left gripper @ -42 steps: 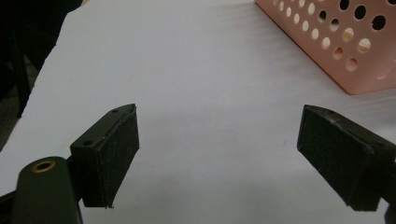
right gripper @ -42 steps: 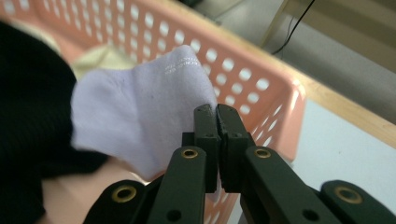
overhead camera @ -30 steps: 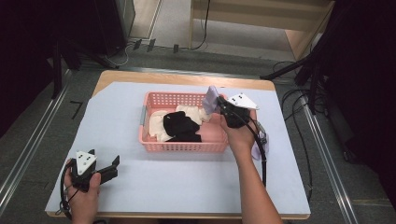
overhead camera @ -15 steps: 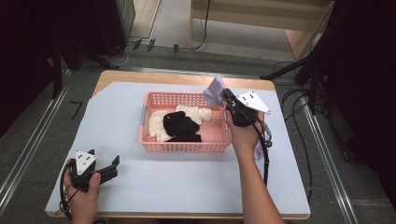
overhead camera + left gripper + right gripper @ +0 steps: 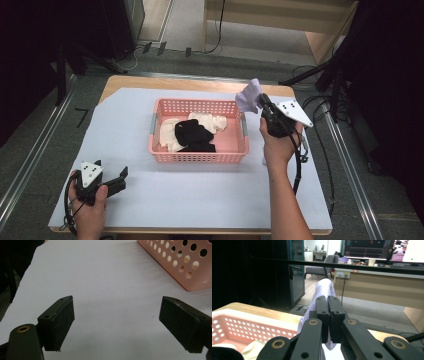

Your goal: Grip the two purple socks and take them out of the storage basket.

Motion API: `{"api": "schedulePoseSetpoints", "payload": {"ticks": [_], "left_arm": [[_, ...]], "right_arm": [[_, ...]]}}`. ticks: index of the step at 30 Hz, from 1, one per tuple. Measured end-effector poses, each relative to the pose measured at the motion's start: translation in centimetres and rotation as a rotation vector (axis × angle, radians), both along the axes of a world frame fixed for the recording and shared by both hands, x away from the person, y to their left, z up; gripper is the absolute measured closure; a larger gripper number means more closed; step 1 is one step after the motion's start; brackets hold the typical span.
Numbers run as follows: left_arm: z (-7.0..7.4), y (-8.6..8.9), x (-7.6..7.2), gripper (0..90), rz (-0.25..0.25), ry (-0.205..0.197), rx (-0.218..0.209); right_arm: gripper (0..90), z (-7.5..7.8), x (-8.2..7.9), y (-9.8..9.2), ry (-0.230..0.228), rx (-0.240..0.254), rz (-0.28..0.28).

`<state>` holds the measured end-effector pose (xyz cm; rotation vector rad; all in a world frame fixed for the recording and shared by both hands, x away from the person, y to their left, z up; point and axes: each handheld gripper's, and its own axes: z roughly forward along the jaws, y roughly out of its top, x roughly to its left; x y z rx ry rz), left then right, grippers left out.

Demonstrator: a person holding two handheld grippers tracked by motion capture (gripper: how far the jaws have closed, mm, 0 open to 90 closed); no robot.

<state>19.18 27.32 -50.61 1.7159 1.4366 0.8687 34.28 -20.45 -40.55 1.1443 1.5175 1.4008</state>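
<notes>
Beside the pink perforated plastic basket's [image 5: 244, 131] right end, right gripper [image 5: 261, 100] raised, jaws pinching a pale lilac cloth [image 5: 248, 97] that sticks up past them, left gripper [image 5: 121, 176] spread wide.

Basket [image 5: 198, 156] sits mid-table [image 5: 200, 200], clothes pile [image 5: 192, 132] in it. Your right gripper [image 5: 261, 101] is just right of basket's far right corner, above table, w/ cloth [image 5: 248, 98] between jaws. Your left gripper [image 5: 120, 176] rests near-left on table, well apart from basket.

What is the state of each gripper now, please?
Left gripper: open, holding nothing.
Right gripper: shut on the pale purple cloth.
</notes>
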Motion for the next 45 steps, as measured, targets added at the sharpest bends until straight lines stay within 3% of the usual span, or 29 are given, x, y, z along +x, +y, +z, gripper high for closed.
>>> {"api": "schedulePoseSetpoints", "payload": {"ticks": [8, 22, 26, 30, 34, 38, 45], "left_arm": [[0.0, 0.0, 0.0, 13.9, 0.001, -0.005, 0.006], [0.0, 0.1, -0.1, 14.0, 0.003, -0.002, 0.002], [0.1, 0.2, -0.1, 14.0, 0.008, -0.003, -0.015], [0.0, 0.2, -0.1, 13.9, 0.01, -0.004, -0.013], [0.0, 0.2, -0.1, 13.9, 0.01, -0.006, -0.013], [0.0, 0.1, -0.1, 14.0, 0.01, -0.01, -0.012], [0.1, 0.2, -0.1, 14.0, 0.01, -0.001, -0.014]], "right_arm": [[88.5, -1.7, -0.6, -3.0, 0.031, 0.004, -0.062], [88.2, -5.6, -1.7, -4.9, 0.117, -0.024, -0.096], [77.5, -6.7, -2.1, -5.5, 0.138, 0.03, -0.06], [68.4, -7.0, -2.9, -5.8, 0.143, 0.028, -0.051], [62.2, -7.3, -4.2, -6.6, 0.153, 0.063, -0.056], [60.2, -7.9, -5.5, -7.4, 0.16, 0.096, -0.058], [59.0, -9.1, -7.4, -8.5, 0.167, 0.095, -0.059]]}}
